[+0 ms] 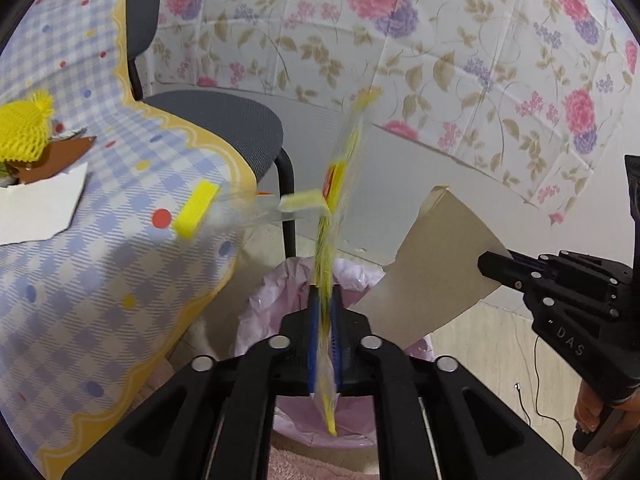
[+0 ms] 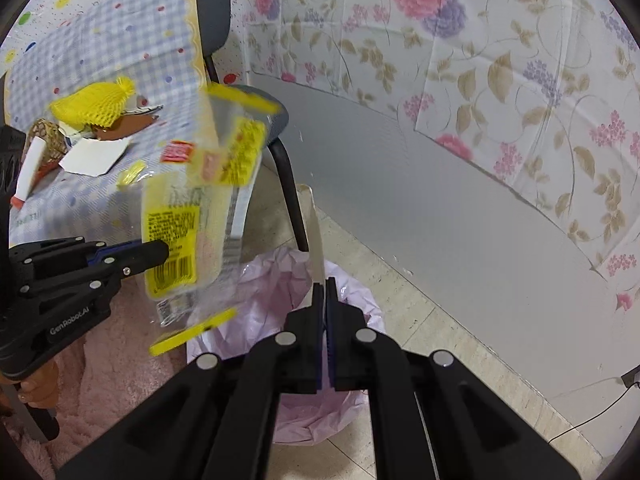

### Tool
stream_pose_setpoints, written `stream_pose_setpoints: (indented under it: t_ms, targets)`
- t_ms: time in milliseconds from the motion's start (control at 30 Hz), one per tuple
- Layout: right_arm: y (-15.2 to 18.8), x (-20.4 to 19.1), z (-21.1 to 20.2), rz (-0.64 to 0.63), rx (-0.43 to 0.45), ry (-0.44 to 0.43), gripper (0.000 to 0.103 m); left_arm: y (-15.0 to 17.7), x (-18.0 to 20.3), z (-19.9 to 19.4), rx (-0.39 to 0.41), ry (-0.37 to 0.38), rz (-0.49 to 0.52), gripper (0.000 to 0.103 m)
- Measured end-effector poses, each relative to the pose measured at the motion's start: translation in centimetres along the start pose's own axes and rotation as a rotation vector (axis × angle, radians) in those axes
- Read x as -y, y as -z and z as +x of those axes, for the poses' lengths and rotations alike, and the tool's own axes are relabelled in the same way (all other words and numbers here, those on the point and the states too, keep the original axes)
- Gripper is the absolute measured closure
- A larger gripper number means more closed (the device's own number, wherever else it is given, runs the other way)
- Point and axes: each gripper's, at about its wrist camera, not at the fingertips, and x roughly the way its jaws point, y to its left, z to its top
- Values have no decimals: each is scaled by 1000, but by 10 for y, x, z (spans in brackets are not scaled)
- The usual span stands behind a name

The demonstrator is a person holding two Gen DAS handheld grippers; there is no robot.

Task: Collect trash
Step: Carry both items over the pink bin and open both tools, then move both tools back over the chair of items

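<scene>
Two pieces of trash are in your grippers, both held over the bin, which is lined with a pale pink bag and stands on the floor by the chair.

Your left gripper has the clear plastic wrapper with yellow labels between its blue pads. The jaws stand slightly apart, a narrow gap on either side of the film, so the pads do not press on it. In the right wrist view the wrapper hangs blurred beside the left gripper, its lower edge just above the bin rim.

Your right gripper is clamped tight on a flat piece of brown cardboard, seen edge-on there. In the left wrist view the cardboard shows broadside, tilted, with its lower corner over the bin opening and the right gripper pinching its right edge.

More trash lies on the checked tablecloth: a yellow foam net, a brown scrap and a white card, well apart from the bin.
</scene>
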Motion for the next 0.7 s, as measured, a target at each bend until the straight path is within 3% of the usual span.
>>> stream_pose_setpoints:
  t_ms: [67, 167, 367, 633, 700]
  targets:
    - [2, 1, 6, 12, -17, -8, 92, -1, -4, 2, 0, -3, -14, 63]
    - [-1, 2, 3, 25, -7, -27, 68, -1, -15, -9, 21, -26, -41, 56]
    - [-28, 0, -29, 77, 127, -95, 68, 7, -45, -59, 101, -135, -100, 38]
    - [-62, -53, -48, 18, 228, -265, 67, 24, -87, -108, 142, -196, -199, 34]
    - [-68, -70, -47, -10, 231, -298, 67, 29, -97, -120, 152, -260, -210, 34]
